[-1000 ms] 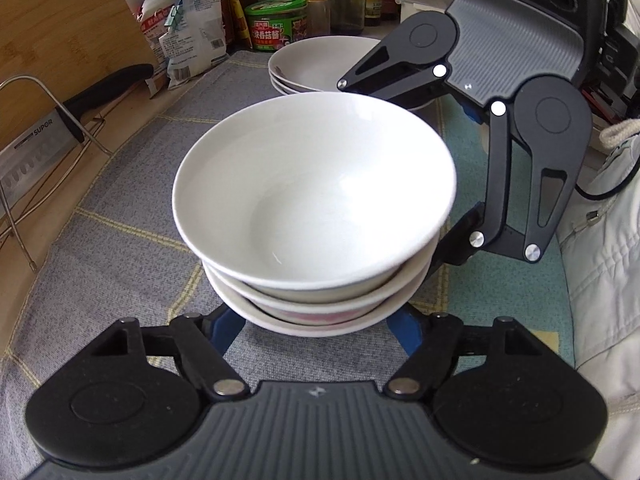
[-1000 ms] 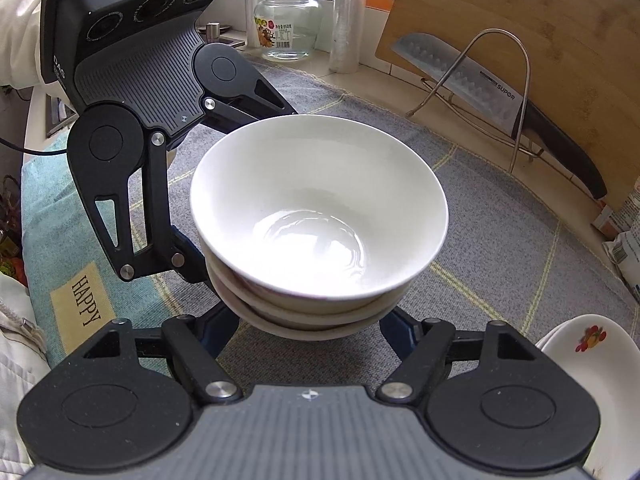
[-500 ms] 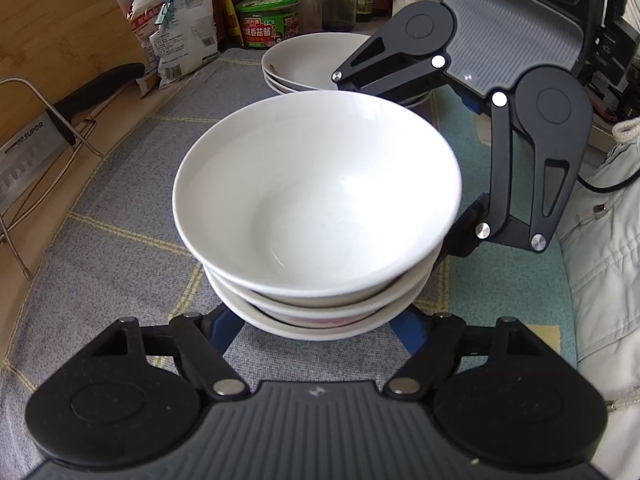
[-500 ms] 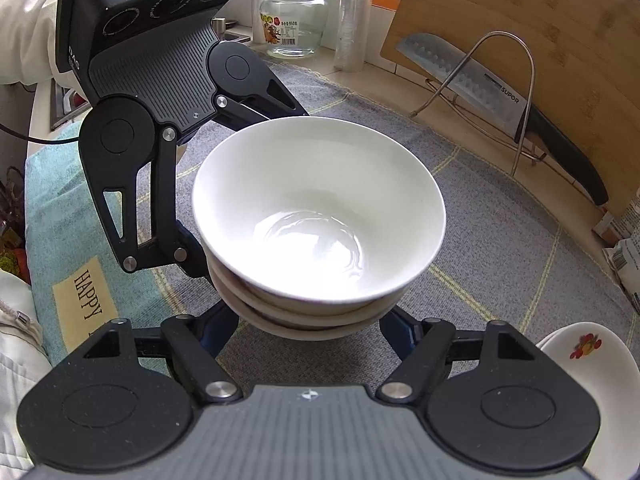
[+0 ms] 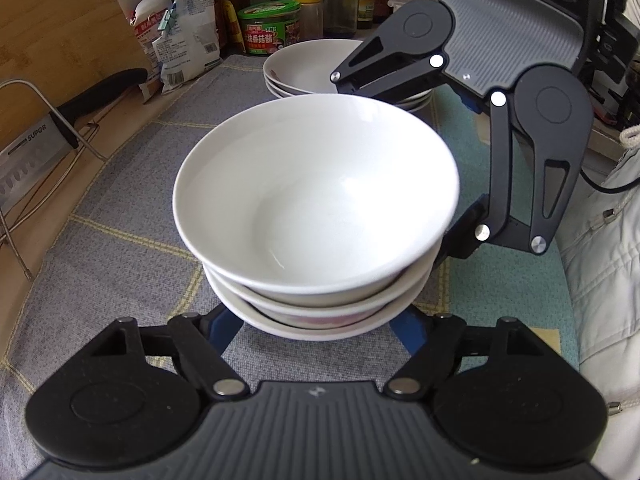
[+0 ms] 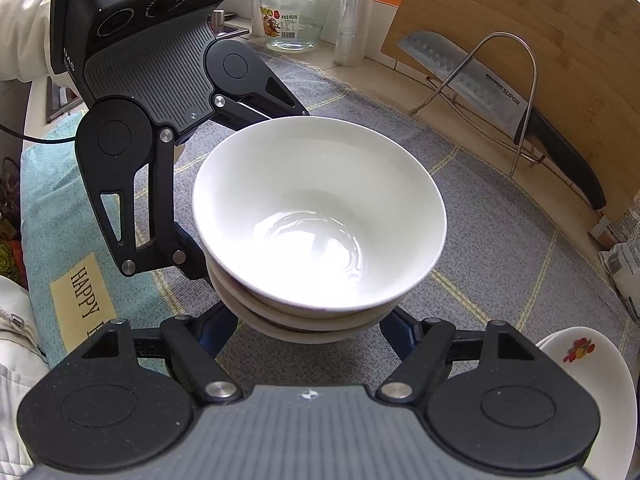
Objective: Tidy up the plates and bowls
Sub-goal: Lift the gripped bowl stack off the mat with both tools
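Left view: stack of bowls [image 5: 316, 192] is dead centre, three nested, with the plain white one on top. My left gripper [image 5: 316, 332] straddles its base. Both blue fingers [image 5: 224, 328] run in under the bottom bowl's rim, one on each side. The pads are hidden under there. These jaws have just been easing open a touch with the stack between them, so I can't tell if they press on it. My right gripper [image 5: 408, 170] comes at the stack from the far side. Its near finger lies against the lower bowls and the other finger is behind the stack. A second pile of white dishes [image 5: 304, 68] sits beyond the stack, with a green-lidded tub [image 5: 268, 28] further back. The cleaver [image 5: 28, 160] in its wire rack is off to the stack's left. Grey checked cloth [image 5: 120, 184] lies under the stack. I can't see whether the stack's foot sits on it.

Right view: same stack in the centre. My right fingers flank its base from the near side and are clamped on the lower bowls. One left finger [image 6: 188, 258] touches the stack's left flank. A glass jar [image 6: 294, 16] stands beyond the stack. A flower-print dish [image 6: 592, 364] is near right of it, apart. The teal "HAPPY" mat [image 6: 80, 300] is left of it.
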A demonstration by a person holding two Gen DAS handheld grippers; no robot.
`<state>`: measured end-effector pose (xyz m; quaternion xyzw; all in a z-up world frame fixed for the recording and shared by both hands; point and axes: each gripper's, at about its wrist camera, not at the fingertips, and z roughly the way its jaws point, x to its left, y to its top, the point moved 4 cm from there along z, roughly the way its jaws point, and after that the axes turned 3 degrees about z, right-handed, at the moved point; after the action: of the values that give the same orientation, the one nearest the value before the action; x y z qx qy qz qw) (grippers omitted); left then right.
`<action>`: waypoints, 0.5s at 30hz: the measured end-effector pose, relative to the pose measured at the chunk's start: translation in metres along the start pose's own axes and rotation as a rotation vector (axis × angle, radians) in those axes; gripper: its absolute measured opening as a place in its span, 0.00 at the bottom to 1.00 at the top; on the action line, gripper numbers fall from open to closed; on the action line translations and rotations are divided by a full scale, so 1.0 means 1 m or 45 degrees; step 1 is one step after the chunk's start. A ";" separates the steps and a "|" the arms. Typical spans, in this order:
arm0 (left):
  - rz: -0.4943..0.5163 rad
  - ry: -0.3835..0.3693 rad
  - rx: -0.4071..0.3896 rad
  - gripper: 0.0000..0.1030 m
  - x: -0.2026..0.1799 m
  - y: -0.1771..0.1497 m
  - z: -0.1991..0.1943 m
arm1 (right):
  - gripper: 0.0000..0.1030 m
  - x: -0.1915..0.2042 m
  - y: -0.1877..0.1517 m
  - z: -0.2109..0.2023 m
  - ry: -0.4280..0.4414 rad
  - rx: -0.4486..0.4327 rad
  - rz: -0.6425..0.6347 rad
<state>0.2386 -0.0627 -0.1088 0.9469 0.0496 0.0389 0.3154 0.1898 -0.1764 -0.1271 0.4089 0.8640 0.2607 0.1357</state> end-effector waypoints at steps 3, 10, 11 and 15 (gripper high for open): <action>0.010 -0.003 0.006 0.78 0.001 0.000 0.000 | 0.79 -0.001 0.001 0.001 0.003 0.009 -0.004; 0.025 -0.014 0.032 0.77 0.001 0.002 -0.001 | 0.79 -0.004 0.002 0.001 0.027 0.021 -0.005; 0.022 -0.013 0.035 0.77 0.001 0.002 -0.001 | 0.79 -0.004 0.002 0.001 0.025 0.021 -0.004; 0.026 0.008 0.040 0.76 0.000 0.003 -0.001 | 0.79 -0.003 0.002 0.001 0.018 0.023 -0.006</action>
<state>0.2384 -0.0642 -0.1065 0.9521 0.0415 0.0442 0.2999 0.1934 -0.1767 -0.1269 0.4062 0.8681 0.2555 0.1267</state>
